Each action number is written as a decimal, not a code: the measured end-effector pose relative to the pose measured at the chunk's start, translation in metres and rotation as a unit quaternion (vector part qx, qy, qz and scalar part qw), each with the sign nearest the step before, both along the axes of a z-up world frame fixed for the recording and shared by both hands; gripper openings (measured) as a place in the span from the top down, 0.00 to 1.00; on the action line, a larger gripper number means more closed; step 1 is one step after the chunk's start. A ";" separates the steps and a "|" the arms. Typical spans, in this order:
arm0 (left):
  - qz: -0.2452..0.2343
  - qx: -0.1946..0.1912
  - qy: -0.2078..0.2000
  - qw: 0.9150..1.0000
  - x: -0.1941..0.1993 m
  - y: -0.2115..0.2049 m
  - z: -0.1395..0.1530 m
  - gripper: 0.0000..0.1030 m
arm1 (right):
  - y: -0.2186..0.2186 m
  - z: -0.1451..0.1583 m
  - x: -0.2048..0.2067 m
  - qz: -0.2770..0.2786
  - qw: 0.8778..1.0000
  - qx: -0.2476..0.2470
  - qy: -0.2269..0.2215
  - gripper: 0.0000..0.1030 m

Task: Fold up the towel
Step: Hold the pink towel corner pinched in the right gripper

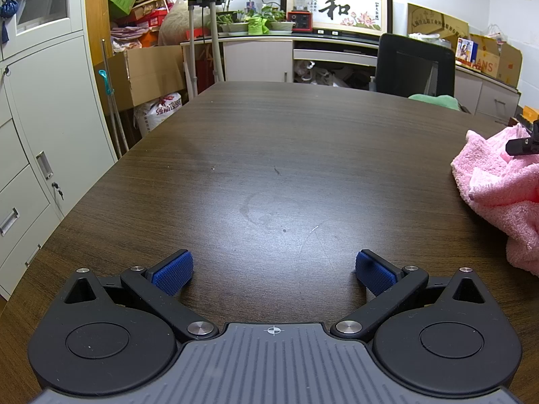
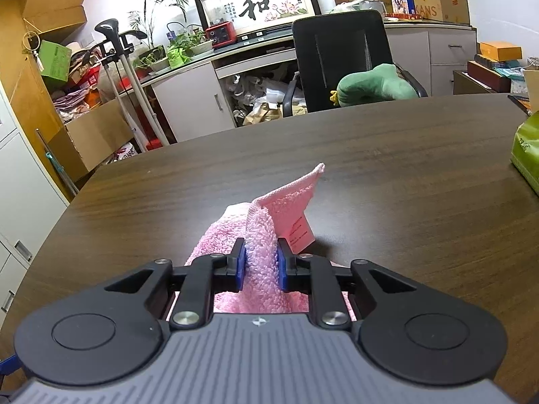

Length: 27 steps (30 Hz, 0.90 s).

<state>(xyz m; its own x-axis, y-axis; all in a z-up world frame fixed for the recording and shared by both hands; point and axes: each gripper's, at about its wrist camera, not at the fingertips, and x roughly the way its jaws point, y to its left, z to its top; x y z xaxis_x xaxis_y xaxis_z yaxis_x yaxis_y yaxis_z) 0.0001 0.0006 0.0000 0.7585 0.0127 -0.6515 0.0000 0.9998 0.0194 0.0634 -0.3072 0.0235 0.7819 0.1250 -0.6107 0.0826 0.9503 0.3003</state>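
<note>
Pink towel (image 2: 262, 256) in right gripper (image 2: 261, 262)

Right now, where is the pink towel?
The towel is pinched in the right gripper over the table; the left view shows it at the far right edge.

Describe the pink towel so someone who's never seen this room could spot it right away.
Start at the big dark wooden table. At its near end the right gripper is shut on a bunched, fluffy pink towel, one corner sticking up with a pale label hanging from it. It is the only pink, soft thing on the table; the green packet at the far right is glossy.
</note>
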 end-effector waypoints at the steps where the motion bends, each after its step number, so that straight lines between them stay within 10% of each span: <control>1: 0.000 0.000 0.000 1.000 0.000 0.000 0.000 0.00 | 0.000 0.000 -0.001 0.000 1.000 0.000 0.000 0.80; 27: 0.000 0.000 0.000 1.000 0.000 0.000 -0.001 0.00 | -0.023 0.012 0.008 0.005 1.000 -0.007 -0.001 0.82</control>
